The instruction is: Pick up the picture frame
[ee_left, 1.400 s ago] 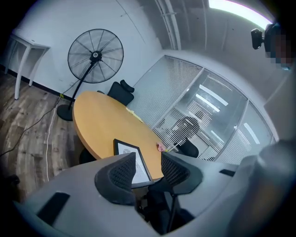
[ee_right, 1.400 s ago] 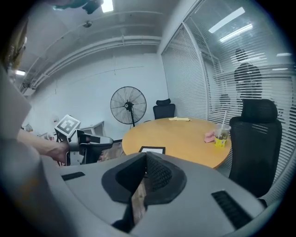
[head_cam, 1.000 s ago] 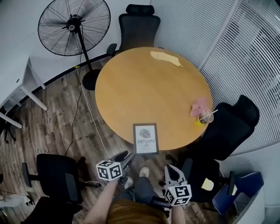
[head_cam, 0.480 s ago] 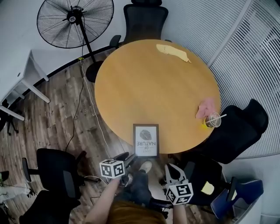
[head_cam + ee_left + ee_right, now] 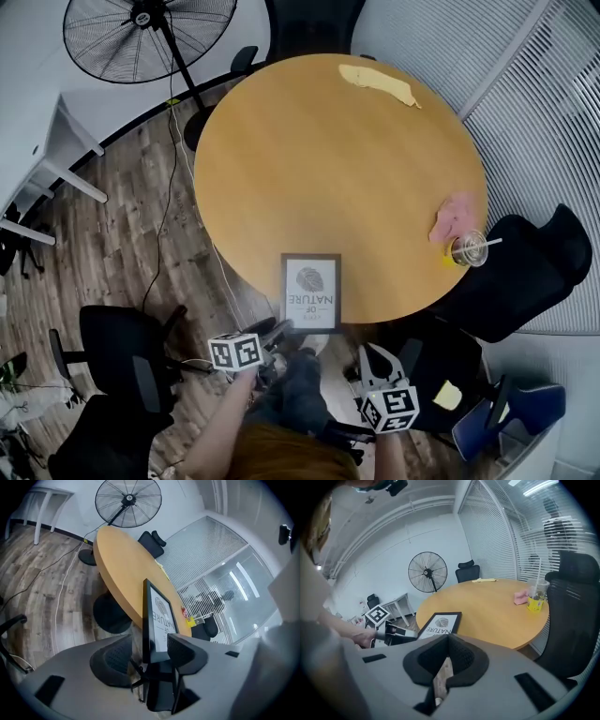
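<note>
The picture frame (image 5: 310, 292), dark-edged with a white print, lies flat on the round wooden table (image 5: 309, 159) at its near edge. My left gripper (image 5: 273, 331) is just off that edge, by the frame's near left corner. In the left gripper view the frame (image 5: 158, 617) stands edge-on in line with the left gripper (image 5: 150, 644). Its jaws are opening and neither pad presses on the frame. My right gripper (image 5: 375, 359) hangs lower right of the frame, off the table. In its own view the right gripper (image 5: 449, 640) has its pads together on nothing, with the frame (image 5: 438, 624) beyond.
A pink cloth (image 5: 454, 217) and a plastic cup with a straw (image 5: 465, 249) sit at the table's right edge, a yellow cloth (image 5: 378, 84) at the far side. Office chairs (image 5: 525, 272) ring the table. A standing fan (image 5: 148, 37), a floor cable and a white desk (image 5: 37, 141) are on the left.
Both grippers have sunk while staying off the table's near edge. The left one has rolled a little and now sits closer to the frame's near corner. The frame has not moved.
</note>
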A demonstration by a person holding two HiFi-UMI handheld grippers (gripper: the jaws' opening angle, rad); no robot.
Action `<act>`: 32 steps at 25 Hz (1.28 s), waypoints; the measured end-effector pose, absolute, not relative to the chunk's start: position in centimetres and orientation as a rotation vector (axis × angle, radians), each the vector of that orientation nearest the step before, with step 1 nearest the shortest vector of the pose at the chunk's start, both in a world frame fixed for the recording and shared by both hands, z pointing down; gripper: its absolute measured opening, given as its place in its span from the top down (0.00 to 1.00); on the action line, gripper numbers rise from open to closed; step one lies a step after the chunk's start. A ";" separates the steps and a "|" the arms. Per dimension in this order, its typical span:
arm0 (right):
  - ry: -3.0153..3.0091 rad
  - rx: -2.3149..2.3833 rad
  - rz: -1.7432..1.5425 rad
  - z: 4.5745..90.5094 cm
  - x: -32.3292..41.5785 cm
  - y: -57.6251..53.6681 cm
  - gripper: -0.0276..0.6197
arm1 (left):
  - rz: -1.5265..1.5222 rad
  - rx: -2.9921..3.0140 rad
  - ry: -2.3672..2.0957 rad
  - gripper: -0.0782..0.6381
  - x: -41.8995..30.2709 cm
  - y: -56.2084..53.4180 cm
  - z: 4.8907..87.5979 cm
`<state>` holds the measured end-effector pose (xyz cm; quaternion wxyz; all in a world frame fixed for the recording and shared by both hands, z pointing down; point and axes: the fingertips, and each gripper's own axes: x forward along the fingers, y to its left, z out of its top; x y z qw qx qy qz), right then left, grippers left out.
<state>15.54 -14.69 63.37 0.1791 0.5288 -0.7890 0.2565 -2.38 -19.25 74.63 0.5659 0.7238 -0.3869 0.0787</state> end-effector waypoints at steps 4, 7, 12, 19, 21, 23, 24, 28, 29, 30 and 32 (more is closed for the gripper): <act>-2.223 1.494 0.749 64.0 16.6 -15.8 0.94 | 0.188 1.681 -0.887 0.55 -1.5 -19.8 75.3; -2.218 1.492 0.762 64.4 17.2 -16.5 0.94 | 0.176 1.673 -0.858 0.54 -0.5 -20.4 75.5; -2.213 1.482 0.788 65.2 17.1 -17.1 0.94 | 0.172 1.666 -0.796 0.54 0.8 -20.9 76.0; -2.217 1.466 0.786 64.8 16.5 -16.8 0.94 | 0.154 1.642 -0.740 0.68 1.2 -20.0 76.1; -2.221 1.471 0.782 64.6 16.4 -16.7 0.94 | 0.146 1.645 -0.737 0.70 1.0 -20.1 75.7; -2.227 1.480 0.769 64.1 16.2 -16.7 0.94 | 0.131 1.651 -0.731 0.72 1.0 -20.2 75.1; -2.229 1.487 0.761 63.7 16.2 -16.7 0.94 | 0.122 1.656 -0.728 0.73 1.1 -20.2 74.8; -2.247 1.513 0.720 62.4 15.7 -16.8 0.94 | 0.086 1.683 -0.726 0.77 1.3 -20.4 73.5; -2.253 1.518 0.710 61.9 15.4 -16.9 0.94 | 0.086 1.692 -0.727 0.78 1.3 -20.5 73.1; -2.258 1.522 0.699 61.3 15.2 -16.9 0.94 | 0.090 1.703 -0.729 0.78 1.3 -20.6 72.8; -2.270 1.528 0.676 60.1 14.6 -17.0 0.94 | 0.104 1.726 -0.730 0.79 1.2 -20.7 72.0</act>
